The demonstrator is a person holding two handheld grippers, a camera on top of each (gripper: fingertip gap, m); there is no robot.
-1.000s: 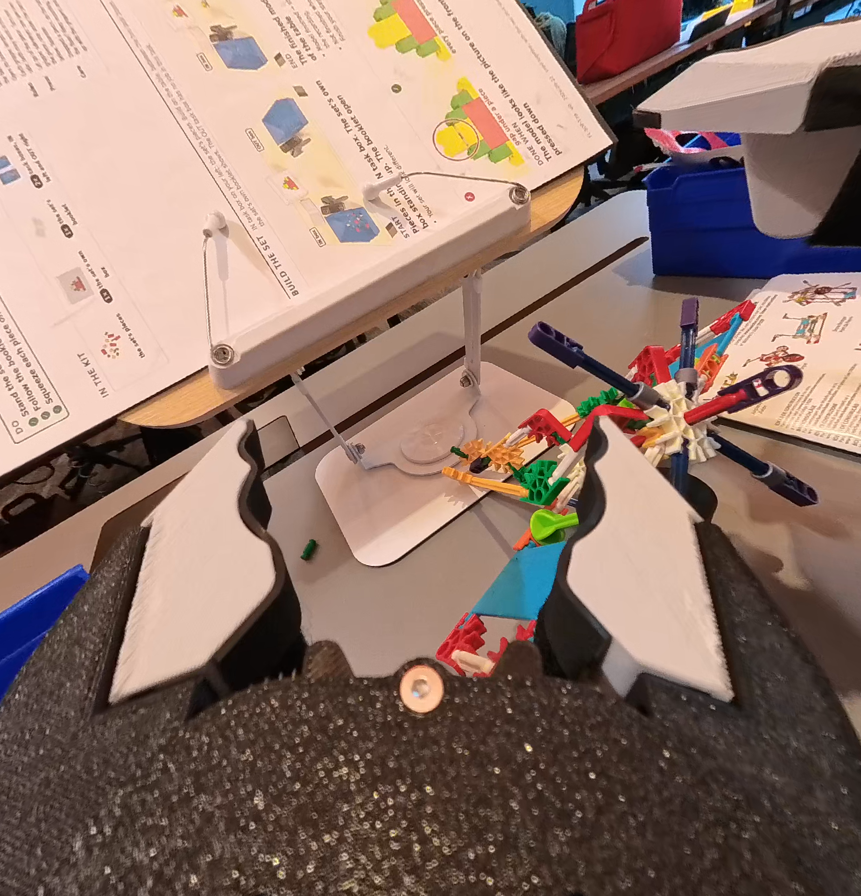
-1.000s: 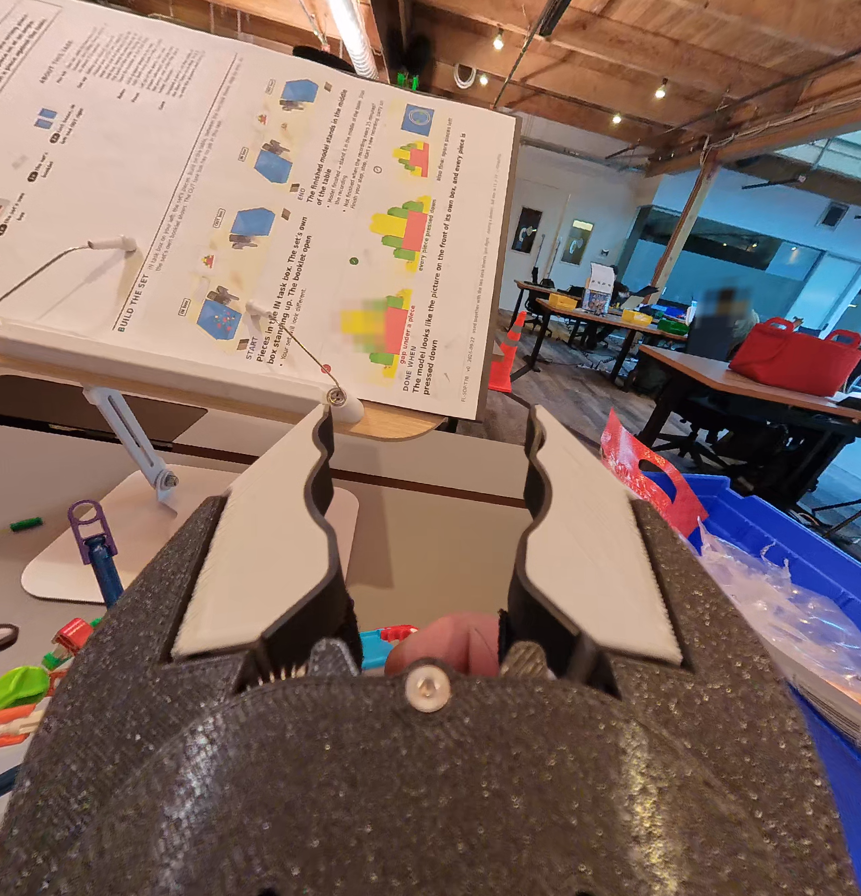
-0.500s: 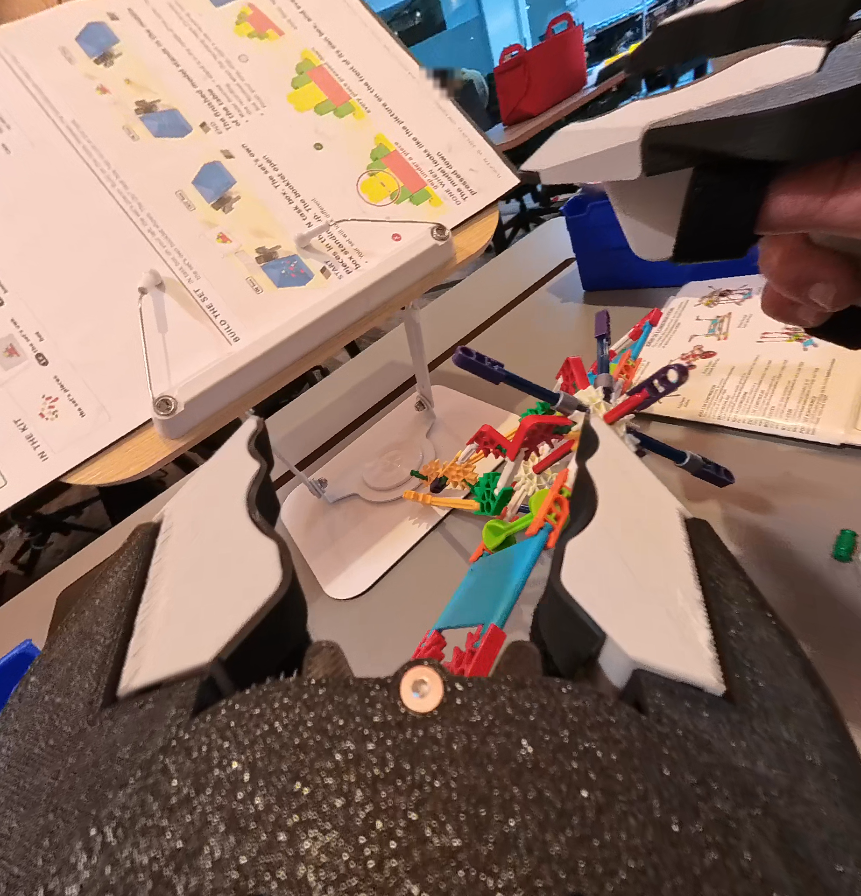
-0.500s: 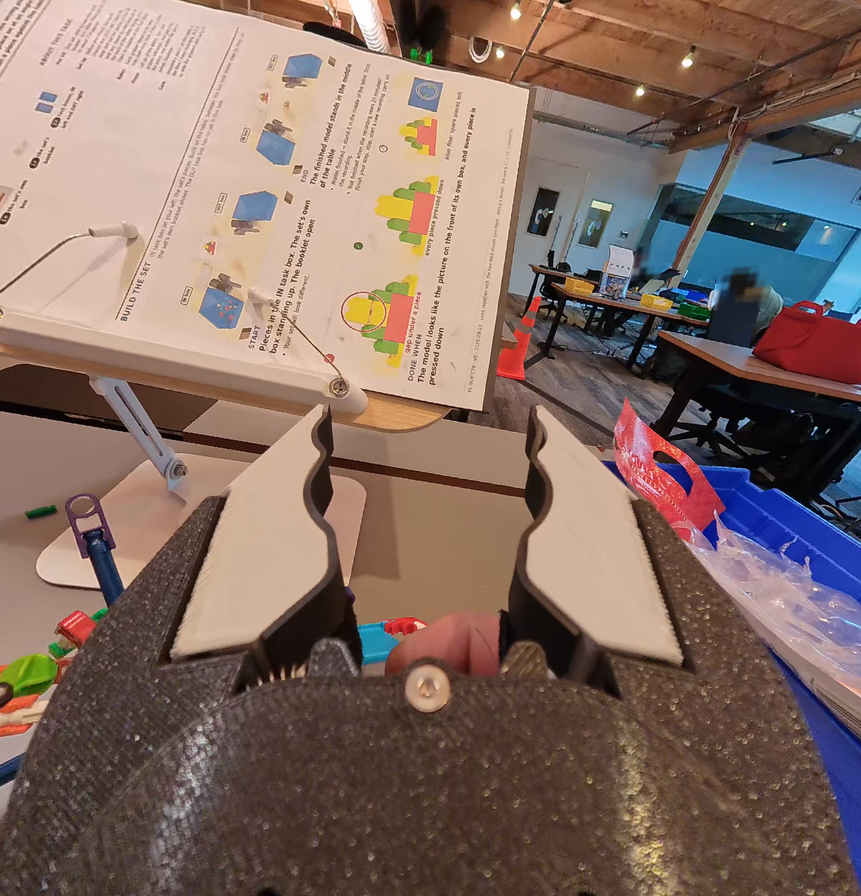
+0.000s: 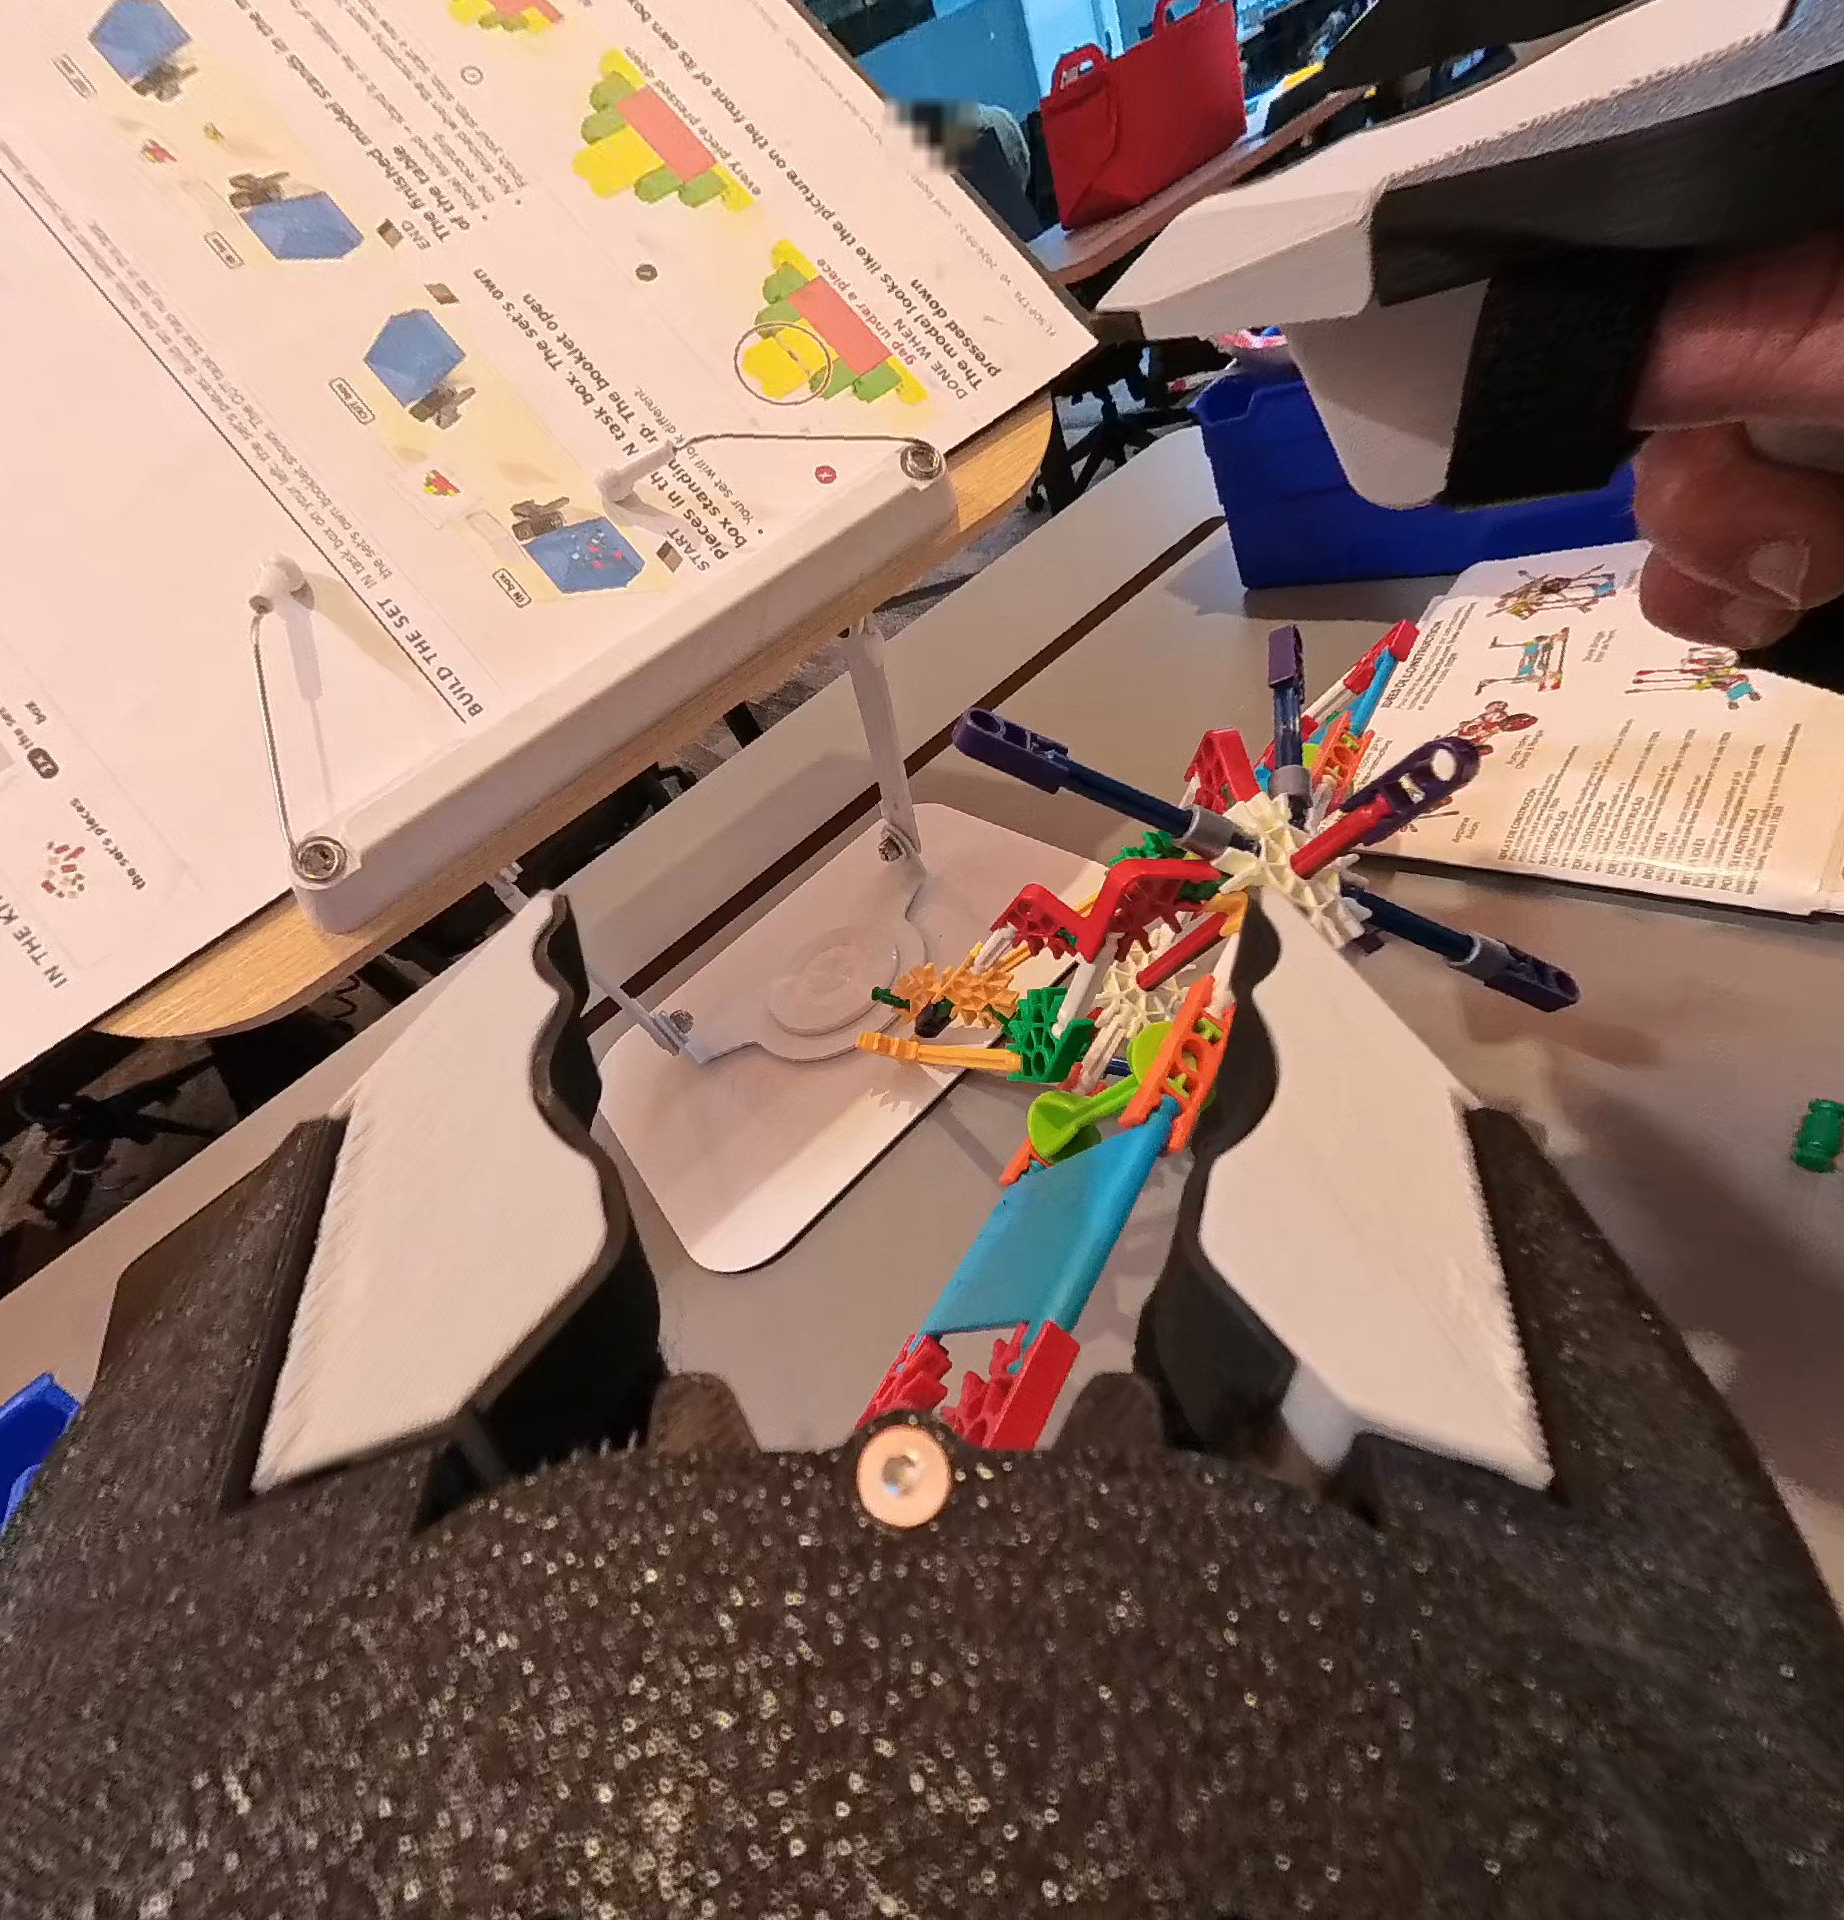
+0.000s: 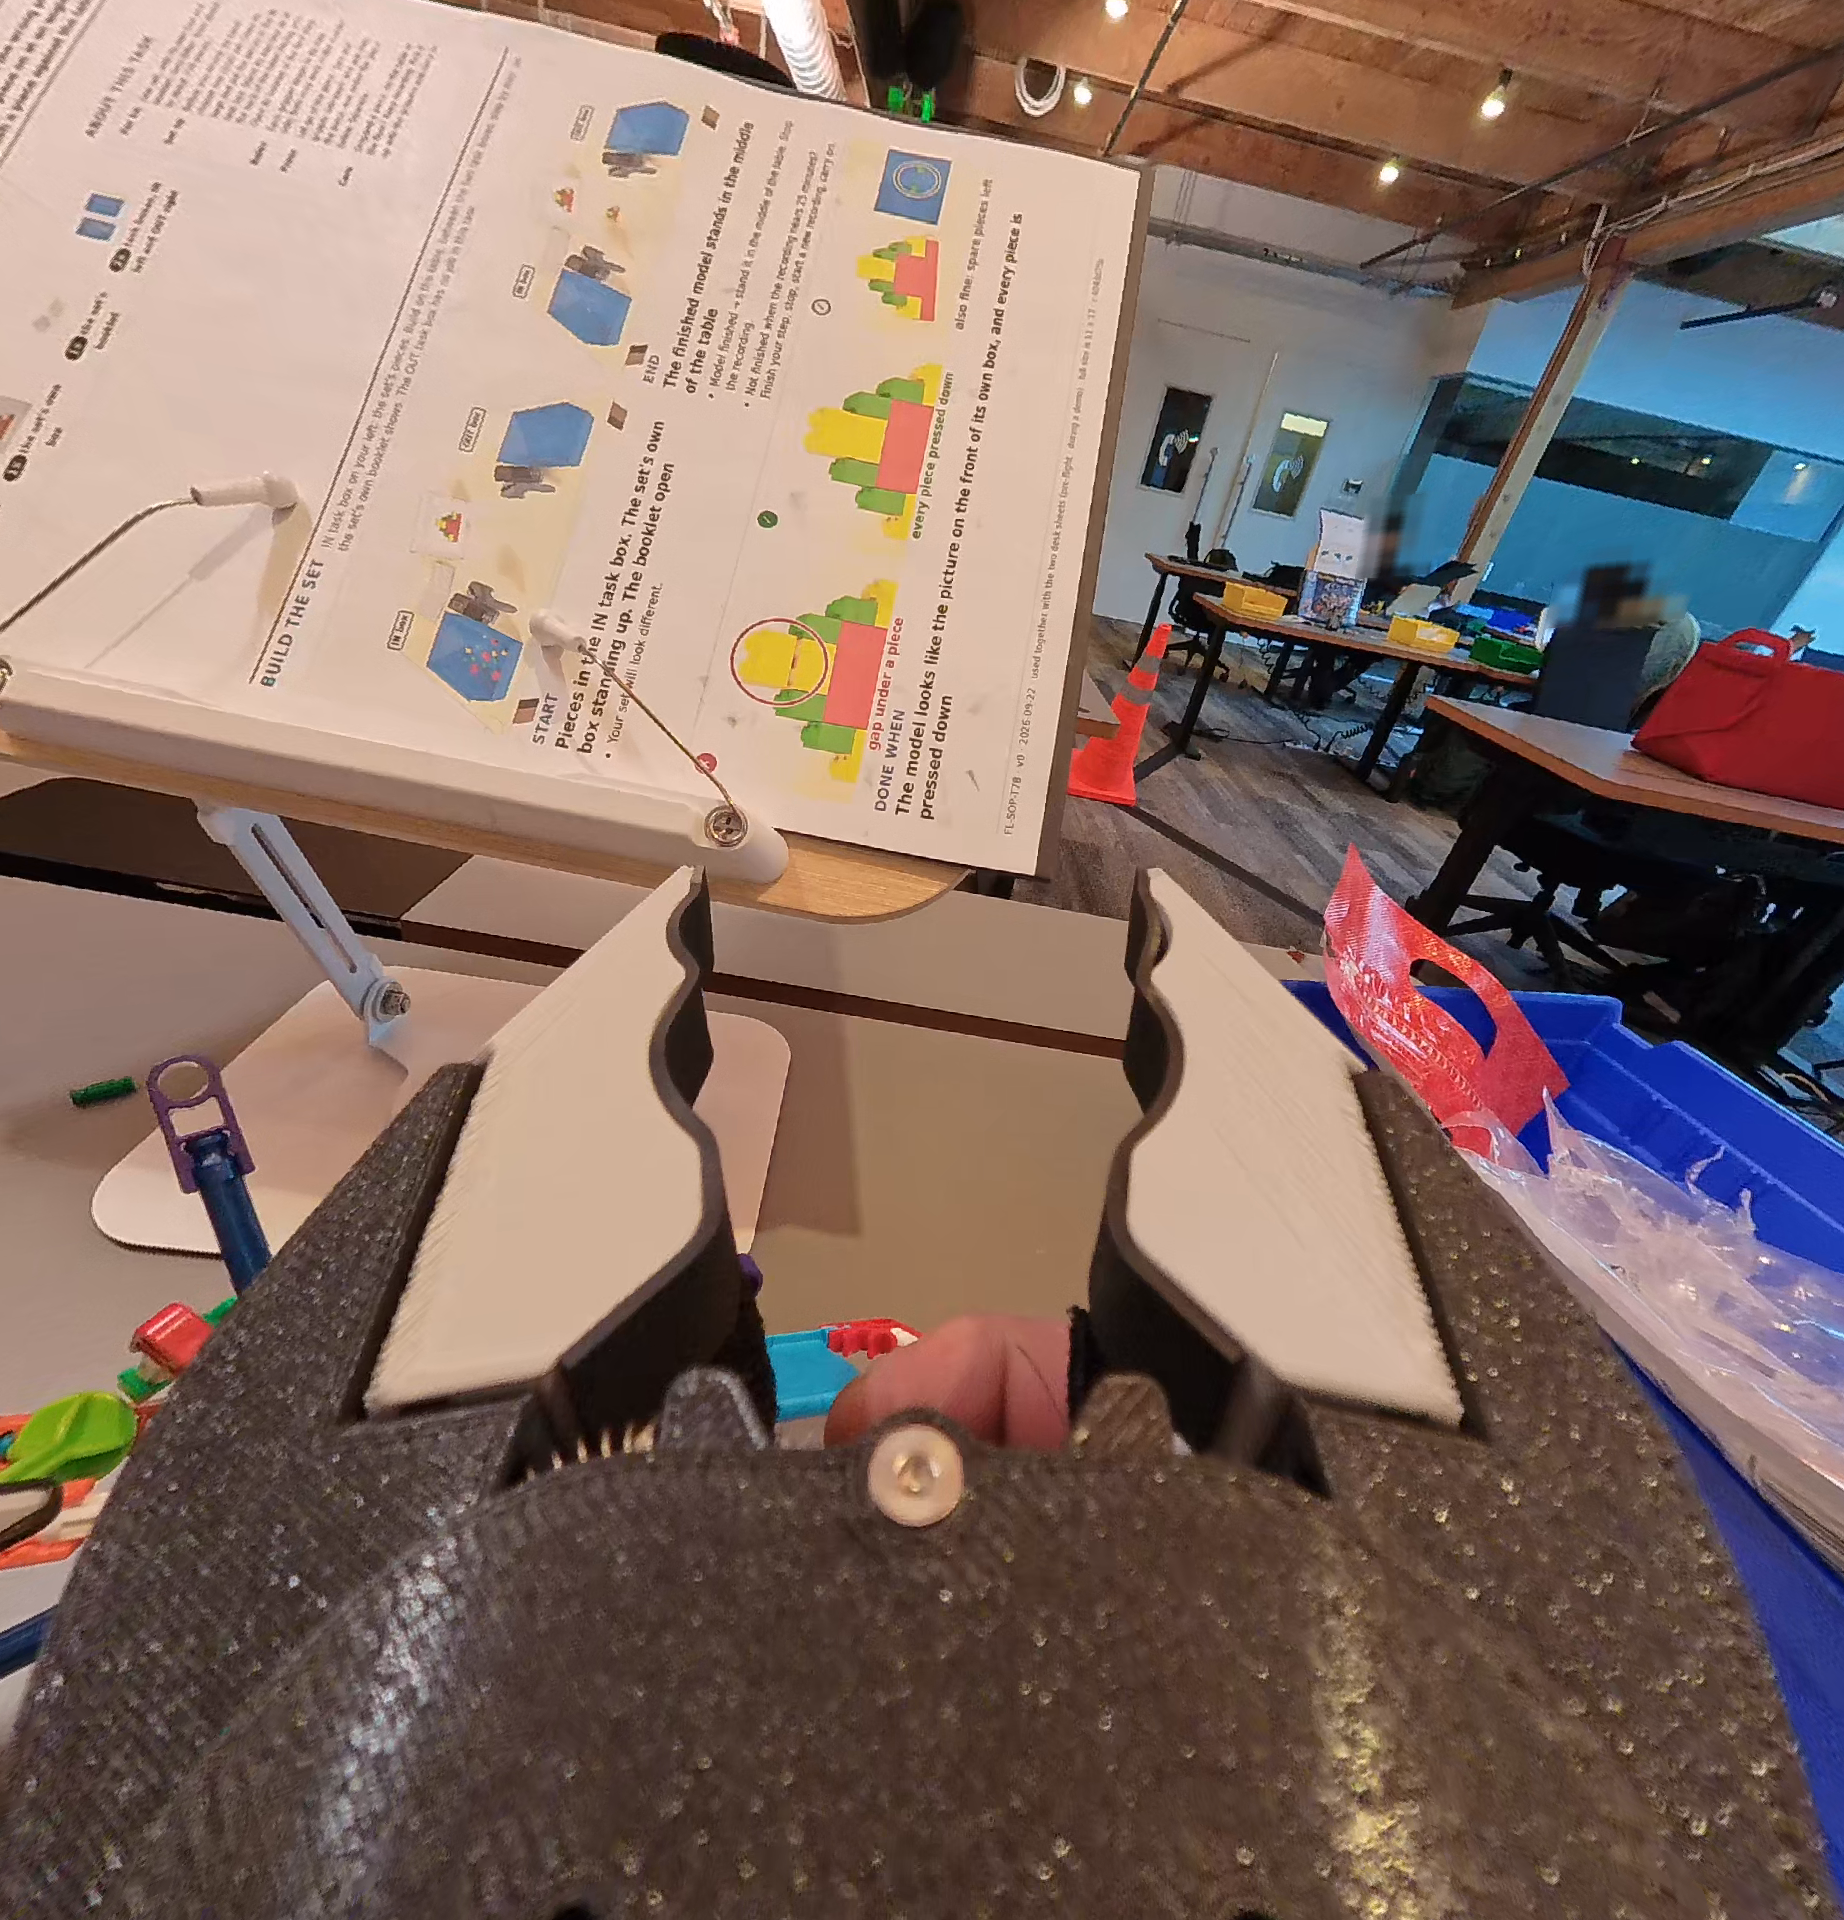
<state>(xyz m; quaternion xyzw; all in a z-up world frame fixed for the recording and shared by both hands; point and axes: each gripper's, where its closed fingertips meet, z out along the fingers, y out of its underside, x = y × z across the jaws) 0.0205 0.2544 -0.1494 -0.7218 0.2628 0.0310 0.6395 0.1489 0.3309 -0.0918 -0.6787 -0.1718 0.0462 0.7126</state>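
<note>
A colourful rod-and-connector model lies on the grey table, with a turquoise panel and blue rods with purple ends sticking out. My left gripper is open just above it; the panel runs between the fingers, close to the right finger. My right gripper is open and empty, held above the table behind the model. It also shows in the left wrist view, held by a hand. One purple-ended rod shows low on the left in the right wrist view.
A tilted document stand holds an instruction sheet over its white base. An open booklet lies to the right. A blue bin holds a red bag and clear plastic. A small green piece lies loose.
The left gripper has drawn back and swung right, so the model sits more between its fingers. The right gripper has come nearer in the left view. Both stay open.
</note>
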